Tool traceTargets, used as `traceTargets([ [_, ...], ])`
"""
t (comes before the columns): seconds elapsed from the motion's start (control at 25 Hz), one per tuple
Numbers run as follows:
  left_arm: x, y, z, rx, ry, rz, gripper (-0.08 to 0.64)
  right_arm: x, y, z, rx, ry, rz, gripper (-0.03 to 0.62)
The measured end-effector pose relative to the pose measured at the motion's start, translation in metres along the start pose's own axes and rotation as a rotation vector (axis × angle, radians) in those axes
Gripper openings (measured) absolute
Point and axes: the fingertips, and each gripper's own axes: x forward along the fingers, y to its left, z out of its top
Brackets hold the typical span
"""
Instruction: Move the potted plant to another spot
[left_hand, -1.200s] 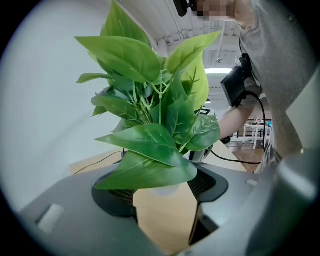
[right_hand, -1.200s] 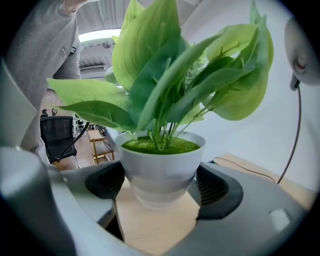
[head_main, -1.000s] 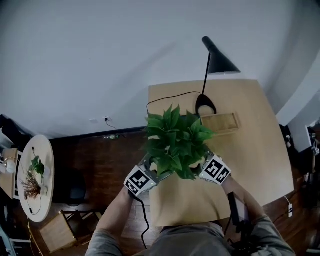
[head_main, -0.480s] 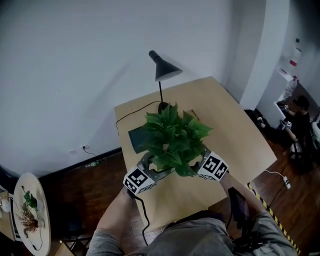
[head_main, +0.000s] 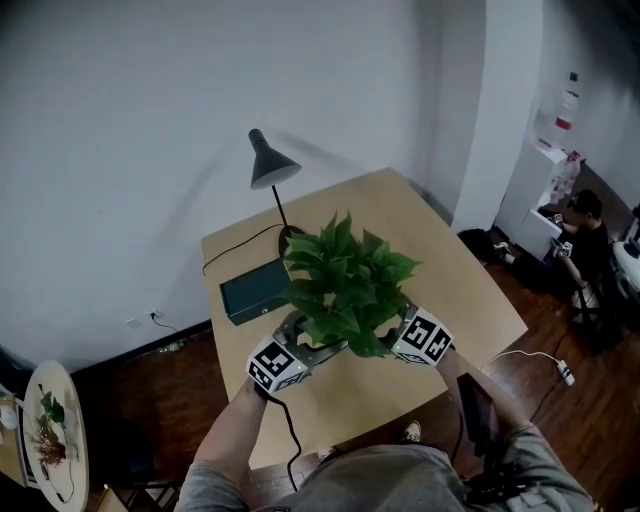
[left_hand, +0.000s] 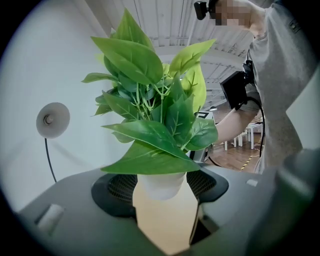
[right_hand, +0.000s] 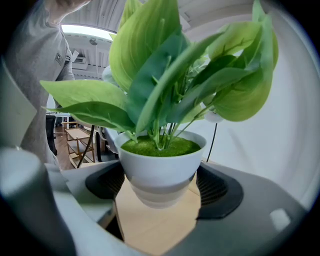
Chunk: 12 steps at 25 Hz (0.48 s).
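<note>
The potted plant (head_main: 345, 290) has broad green leaves and a white pot (right_hand: 162, 170) that hangs above the wooden table (head_main: 450, 270). In the head view the leaves hide the pot. My left gripper (head_main: 300, 345) clasps the pot from the left and my right gripper (head_main: 395, 335) from the right. In the left gripper view the pot (left_hand: 161, 185) sits between the dark ribbed pads (left_hand: 112, 192) of the left gripper (left_hand: 162, 202). The right gripper (right_hand: 160, 202) likewise holds the pot between its pads (right_hand: 220, 190).
A black desk lamp (head_main: 270, 165) stands at the table's far left, its cable trailing beside a dark green box (head_main: 250, 290). A round side table (head_main: 50, 430) with small plants is at the lower left. A person (head_main: 580, 215) sits at the far right.
Both grippers have carried the plant together across the table, away from the lamp's base and the box. The head view has swung round, so the table now appears turned.
</note>
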Motion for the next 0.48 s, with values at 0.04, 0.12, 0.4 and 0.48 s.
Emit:
traceTargets([
  [0.04, 0.019, -0.005, 0.006, -0.005, 0.001, 0.012, 0.305, -0.016, -0.010, -0.006, -0.001, -0.004, 0.013, 0.457],
  [0.12, 0.063, -0.015, 0.018, -0.015, 0.007, 0.036, 0.306, -0.052, -0.034, -0.022, -0.009, -0.013, 0.037, 0.457],
  [0.4, 0.099, -0.025, 0.024, -0.069, -0.017, 0.100, 0.308, -0.081, -0.053, -0.038, -0.042, -0.003, 0.095, 0.457],
  [0.48, 0.100, -0.026, 0.023, -0.087, -0.019, 0.105, 0.310, -0.081, -0.052, -0.040, -0.036, 0.008, 0.106, 0.457],
])
